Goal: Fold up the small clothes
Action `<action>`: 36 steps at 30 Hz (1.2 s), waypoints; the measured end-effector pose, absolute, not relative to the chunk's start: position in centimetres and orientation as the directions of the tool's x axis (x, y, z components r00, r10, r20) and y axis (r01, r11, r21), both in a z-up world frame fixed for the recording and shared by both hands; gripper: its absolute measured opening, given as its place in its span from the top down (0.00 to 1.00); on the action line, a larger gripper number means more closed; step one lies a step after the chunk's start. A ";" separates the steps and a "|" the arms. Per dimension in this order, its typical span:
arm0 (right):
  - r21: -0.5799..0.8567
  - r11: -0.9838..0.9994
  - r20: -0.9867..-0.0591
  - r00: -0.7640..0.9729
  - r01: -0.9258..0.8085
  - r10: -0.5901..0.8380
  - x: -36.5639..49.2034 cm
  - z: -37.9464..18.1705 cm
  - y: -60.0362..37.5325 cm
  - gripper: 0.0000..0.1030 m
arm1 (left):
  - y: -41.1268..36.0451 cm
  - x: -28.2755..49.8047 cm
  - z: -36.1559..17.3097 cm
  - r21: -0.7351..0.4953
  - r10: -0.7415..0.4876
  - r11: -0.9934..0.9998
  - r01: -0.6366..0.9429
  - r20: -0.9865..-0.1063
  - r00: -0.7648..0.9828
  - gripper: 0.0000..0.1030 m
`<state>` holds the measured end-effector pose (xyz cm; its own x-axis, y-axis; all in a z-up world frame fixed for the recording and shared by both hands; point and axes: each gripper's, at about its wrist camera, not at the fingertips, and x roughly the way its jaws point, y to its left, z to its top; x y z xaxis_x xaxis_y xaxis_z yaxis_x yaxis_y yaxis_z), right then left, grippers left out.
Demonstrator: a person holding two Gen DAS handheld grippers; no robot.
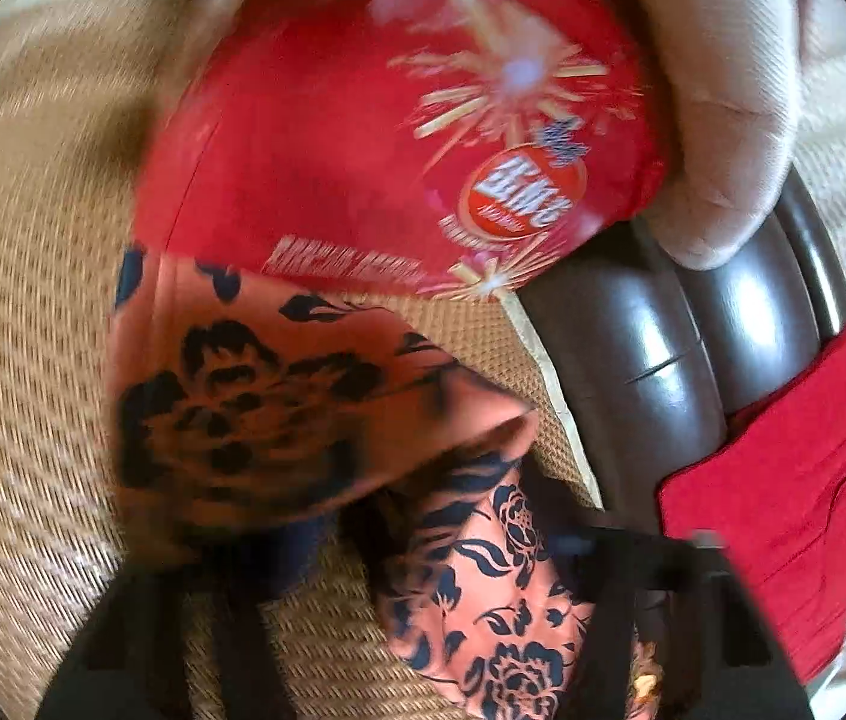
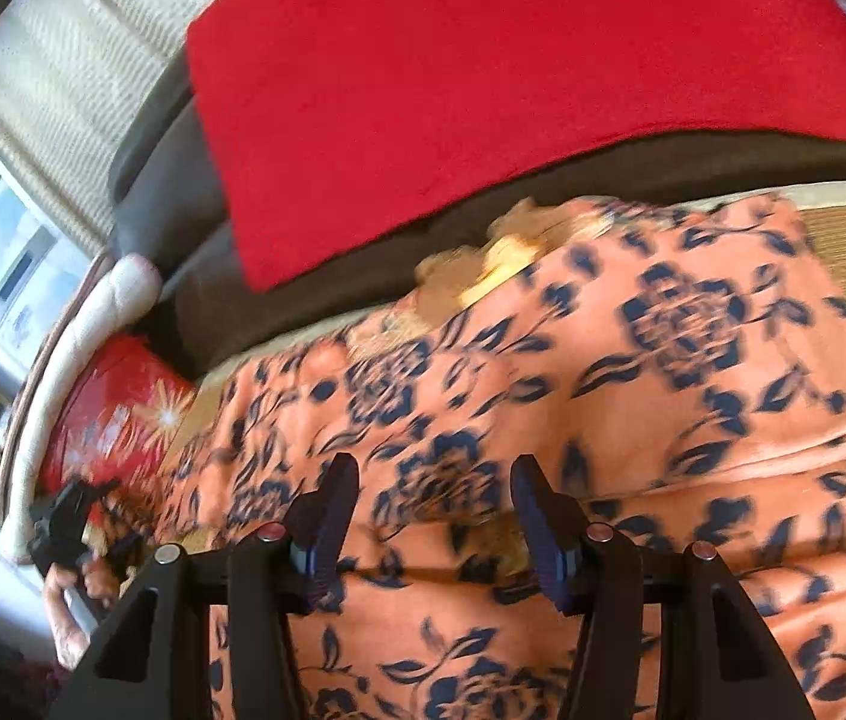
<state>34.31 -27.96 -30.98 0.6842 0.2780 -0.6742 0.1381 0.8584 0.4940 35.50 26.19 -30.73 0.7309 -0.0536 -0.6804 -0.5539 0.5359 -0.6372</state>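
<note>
Two grippers hang over one orange garment (image 2: 633, 372) printed with dark blue flowers. It is spread on a woven mat (image 1: 33, 390) just beside the dark padded rail (image 1: 693, 360), with its far edge rumpled close against that rail.

In the right wrist view, the right gripper (image 2: 435, 498) has its jaws standing moderately apart above the cloth. The dark blue pads (image 2: 333, 504) grip nothing, and the printed fabric runs on beneath and between them.

The left gripper (image 1: 435, 552) sits further along the rail. Its black fingers frame a strip of the garment, and a blurred fold of the same cloth rises just ahead of them on the side away from the rail. The tips are smeared and partly covered by that fold, so we cannot tell whether they pinch it. In the right wrist view the same gripper is a small dark shape at the far end of the garment, with a hand (image 2: 78, 594) on its handle.

A plain red cloth (image 2: 483, 90) is draped over the rail. A glossy red bag (image 1: 375, 138) with a firework print lies on the mat near the end of the rail, and a cream cushion (image 1: 717, 120) leans against the rail's end, touching the bag.
</note>
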 end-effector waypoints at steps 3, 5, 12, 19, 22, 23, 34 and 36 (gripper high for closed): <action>0.519 0.827 -0.649 0.729 0.217 0.216 33.4 -30.2 -31.0 0.45 | 24.9 35.9 -29.2 -0.580 -0.023 0.625 -0.522 -0.682 0.731 0.93; 0.563 0.772 -0.625 0.763 0.295 0.164 32.3 -29.7 -34.3 0.45 | 22.6 36.0 -26.7 -0.520 0.019 0.707 -0.479 -0.664 0.747 0.93; 0.650 0.604 -0.572 0.820 0.462 -0.012 28.1 -28.1 -43.8 0.45 | 5.2 33.9 -15.4 -0.272 -0.113 0.962 -0.025 -0.479 0.871 0.95; 0.715 0.516 -0.499 0.861 0.471 -0.095 24.6 -26.2 -49.0 0.44 | -17.8 30.9 -12.8 -0.010 -0.419 0.869 0.495 -0.548 0.724 0.85; 0.755 0.485 -0.479 0.876 0.441 -0.051 24.7 -26.3 -49.6 0.44 | -20.1 29.5 -12.8 -0.019 -0.460 0.834 0.551 -0.577 0.675 0.50; 0.762 0.483 -0.476 0.879 0.431 -0.032 24.7 -26.3 -49.7 0.44 | -19.1 29.2 -12.5 -0.050 -0.475 0.839 0.543 -0.555 0.683 0.43; 0.654 0.671 -0.541 0.836 0.349 0.092 28.9 -25.4 -44.6 0.43 | 4.8 29.7 -17.0 -0.268 -0.082 0.958 -0.106 -0.605 0.792 0.25; 0.638 0.698 -0.549 0.828 0.326 0.115 29.4 -25.3 -43.0 0.43 | 10.7 29.5 -18.2 -0.325 -0.014 0.914 -0.243 -0.624 0.781 0.25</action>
